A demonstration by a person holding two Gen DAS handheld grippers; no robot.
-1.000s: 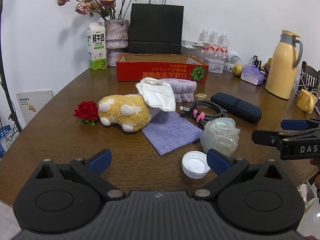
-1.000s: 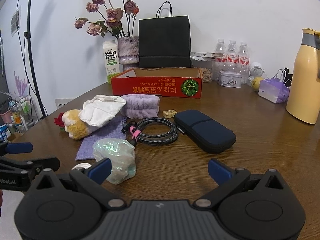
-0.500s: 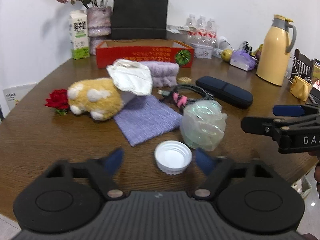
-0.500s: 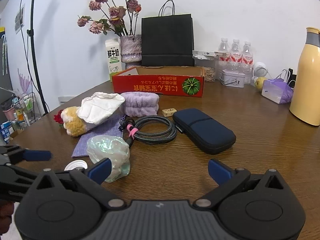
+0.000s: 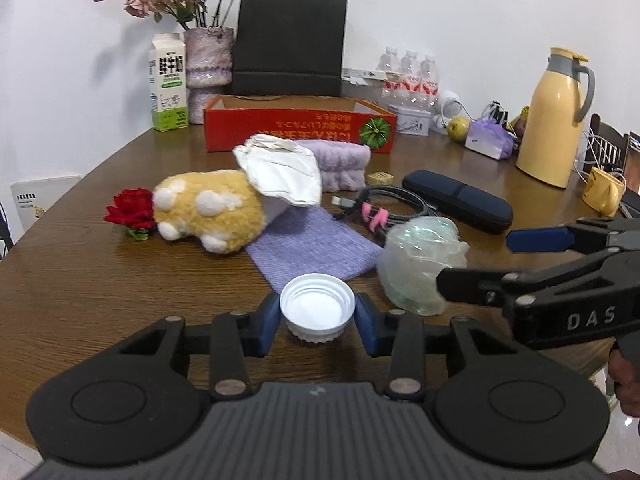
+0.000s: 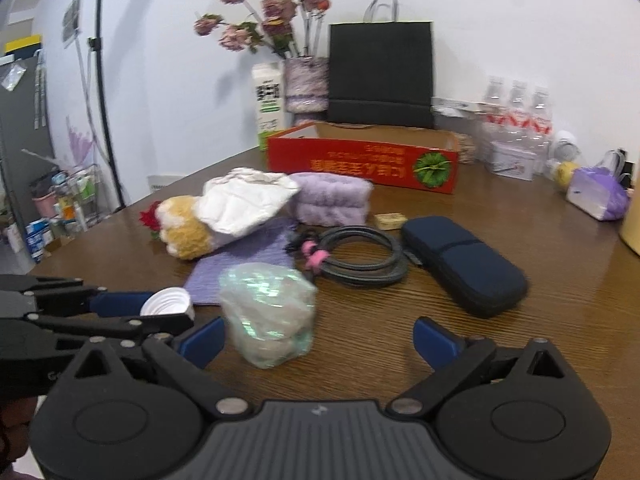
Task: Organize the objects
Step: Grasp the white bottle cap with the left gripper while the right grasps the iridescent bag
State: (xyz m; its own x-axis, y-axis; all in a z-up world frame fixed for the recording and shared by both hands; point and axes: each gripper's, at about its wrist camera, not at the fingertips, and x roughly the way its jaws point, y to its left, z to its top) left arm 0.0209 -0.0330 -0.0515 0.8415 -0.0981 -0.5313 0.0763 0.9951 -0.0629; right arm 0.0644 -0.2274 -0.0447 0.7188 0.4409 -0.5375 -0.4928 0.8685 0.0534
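Presently I read the scene in descending order of size. The table (image 5: 80, 280) is brown wood-grain and carries every item listed. At its far side stands the red cardboard box (image 5: 298, 128), open-topped, with a black paper bag (image 5: 290, 44) behind it. Nearer, a yellow plush toy (image 5: 208, 212) lies on its side with a white crumpled pouch (image 5: 280, 174) leaning on it; both overlap the purple cloth (image 5: 312, 246). A dark blue case (image 6: 464, 264) lies to the right of a coiled black cable (image 6: 360, 256).

My right claw (image 6: 318, 338) is spread wide, holding nothing. The translucent iridescent bag (image 6: 270, 312) sits on the table just ahead of its left finger, partly between the fingers; I cannot tell whether it touches.

My left claw (image 5: 316, 322) is clenched on the white bottle cap (image 5: 317, 308), one blue pad against each side. The cap faces open side up at the near table edge, just beside the iridescent bag and the purple cloth.
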